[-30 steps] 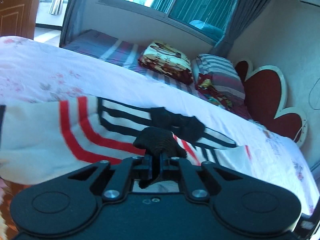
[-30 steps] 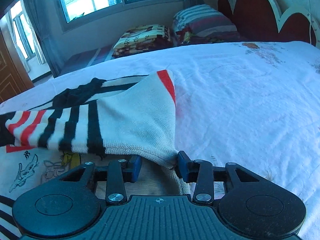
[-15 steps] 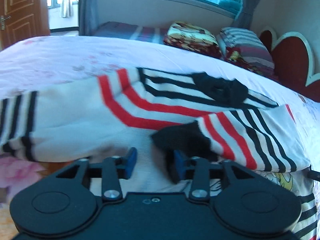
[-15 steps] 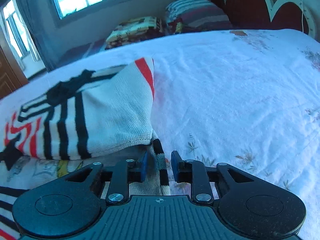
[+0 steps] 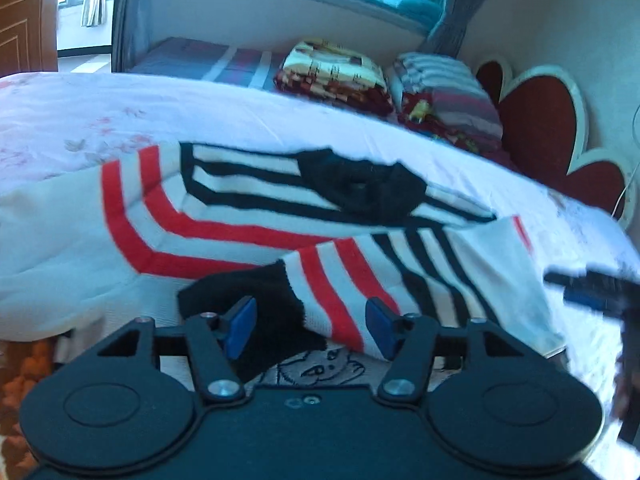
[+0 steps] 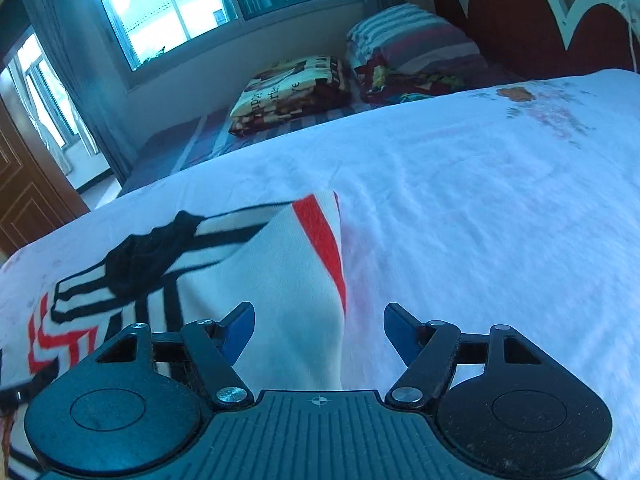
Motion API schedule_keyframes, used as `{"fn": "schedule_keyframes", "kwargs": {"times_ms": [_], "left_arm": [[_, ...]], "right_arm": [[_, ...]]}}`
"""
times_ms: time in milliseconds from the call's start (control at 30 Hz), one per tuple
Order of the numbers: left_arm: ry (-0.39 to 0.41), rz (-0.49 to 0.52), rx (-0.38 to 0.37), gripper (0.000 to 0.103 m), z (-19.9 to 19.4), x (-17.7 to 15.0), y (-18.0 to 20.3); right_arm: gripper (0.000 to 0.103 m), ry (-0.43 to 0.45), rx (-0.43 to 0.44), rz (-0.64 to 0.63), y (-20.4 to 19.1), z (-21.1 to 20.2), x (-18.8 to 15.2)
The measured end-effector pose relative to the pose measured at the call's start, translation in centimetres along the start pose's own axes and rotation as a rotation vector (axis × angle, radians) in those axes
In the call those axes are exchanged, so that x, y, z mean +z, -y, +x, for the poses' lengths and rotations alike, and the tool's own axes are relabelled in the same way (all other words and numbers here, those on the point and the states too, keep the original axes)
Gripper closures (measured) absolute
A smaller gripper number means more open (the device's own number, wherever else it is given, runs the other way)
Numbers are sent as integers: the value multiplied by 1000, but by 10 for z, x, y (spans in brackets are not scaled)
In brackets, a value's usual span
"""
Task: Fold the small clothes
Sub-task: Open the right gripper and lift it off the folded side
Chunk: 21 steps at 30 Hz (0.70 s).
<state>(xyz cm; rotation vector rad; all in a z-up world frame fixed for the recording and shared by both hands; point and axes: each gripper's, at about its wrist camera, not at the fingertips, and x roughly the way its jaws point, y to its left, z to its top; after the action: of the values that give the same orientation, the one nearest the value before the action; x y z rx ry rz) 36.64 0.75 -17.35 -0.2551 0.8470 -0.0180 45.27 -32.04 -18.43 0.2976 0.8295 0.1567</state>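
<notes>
A small white knit sweater [image 5: 224,216] with red and black stripes and a black collar [image 5: 360,188] lies on the bed. One sleeve is folded across its front, the black cuff [image 5: 256,308] nearest me. My left gripper [image 5: 310,326] is opening; the cuff and sleeve lie loose between its blue pads. In the right wrist view the sweater [image 6: 288,280] shows its folded side edge with a red stripe. My right gripper [image 6: 318,330] is opening too, with that white edge between the jaws and no pad pressing it. The right gripper [image 5: 592,292] also shows at the left wrist view's right edge.
The sweater lies on a pale floral bed sheet [image 6: 480,220]. Folded blankets and pillows [image 5: 336,76] are stacked at the far side by a red headboard [image 5: 536,120]. A window [image 6: 168,4] and a wooden door [image 6: 24,184] are beyond.
Both grippers have let go of the sweater: the left released the black cuff, the right released the side edge. The sleeve now lies folded over the front, and both jaws stand wider.
</notes>
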Motion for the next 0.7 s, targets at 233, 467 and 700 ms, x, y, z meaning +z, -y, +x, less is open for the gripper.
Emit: {"fn": "schedule_keyframes", "kwargs": {"times_ms": [233, 467, 700], "left_arm": [[-26, -1, 40, 44, 17, -6, -5], [-24, 14, 48, 38, 20, -6, -1], [-29, 10, 60, 34, 19, -1, 3]], "right_arm": [[77, -67, 13, 85, 14, 59, 35], [87, -36, -74, 10, 18, 65, 30], [85, 6, -71, -65, -7, 32, 25]]}}
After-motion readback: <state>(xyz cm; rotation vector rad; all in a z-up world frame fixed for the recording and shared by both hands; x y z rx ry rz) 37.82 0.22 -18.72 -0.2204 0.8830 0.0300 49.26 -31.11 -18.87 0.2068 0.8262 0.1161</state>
